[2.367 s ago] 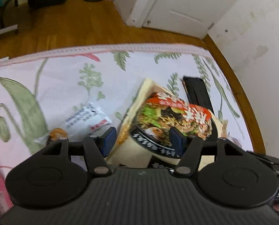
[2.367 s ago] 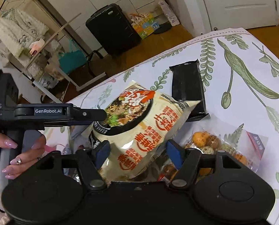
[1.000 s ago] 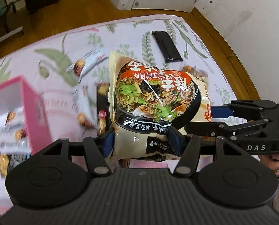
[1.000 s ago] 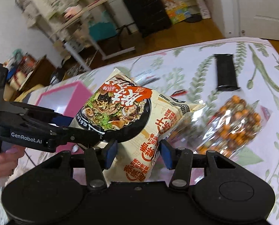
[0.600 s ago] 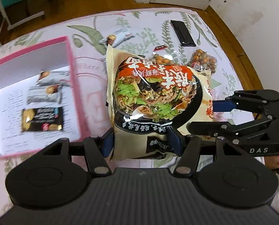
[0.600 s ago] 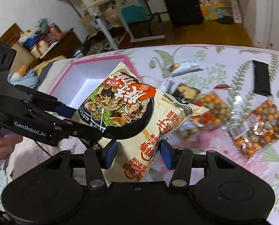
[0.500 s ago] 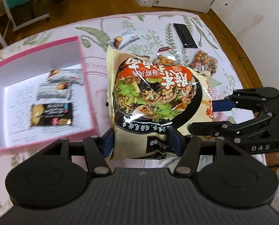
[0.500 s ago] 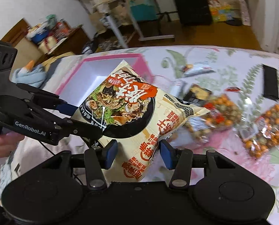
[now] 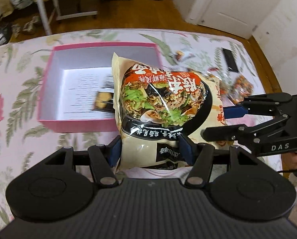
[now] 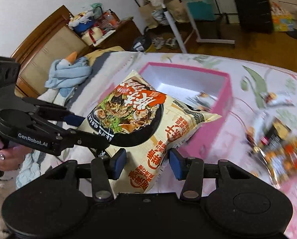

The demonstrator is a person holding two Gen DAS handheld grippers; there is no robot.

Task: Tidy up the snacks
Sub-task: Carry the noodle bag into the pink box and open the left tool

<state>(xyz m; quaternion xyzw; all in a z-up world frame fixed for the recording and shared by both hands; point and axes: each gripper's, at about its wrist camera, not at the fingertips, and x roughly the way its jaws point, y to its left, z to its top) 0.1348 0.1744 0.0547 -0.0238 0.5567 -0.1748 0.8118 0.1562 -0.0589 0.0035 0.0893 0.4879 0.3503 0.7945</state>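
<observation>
1. Lower middle of the left wrist view: the left gripper (image 9: 149,149) pinches the bottom edge of the noodle packet (image 9: 162,107), blue pads pressed into crinkly, glossy film.
2. In the right wrist view, the right gripper (image 10: 147,162) straddles the packet's side edge, jaws closing on it; whether the pads bite yet, I cannot tell.
3. So the puffy, pillow-shaped packet hangs in the air between both tools, partly over the pink box (image 9: 48,91).
4. Just behind it, that square, stiff-walled box has a white floor with small wrappers inside.
5. Carrying step, I'd say; next comes lowering it flat inside, then letting go.
6. Upper right: loose snack bags (image 9: 241,87) blur on the floral cloth (image 9: 13,103).
</observation>
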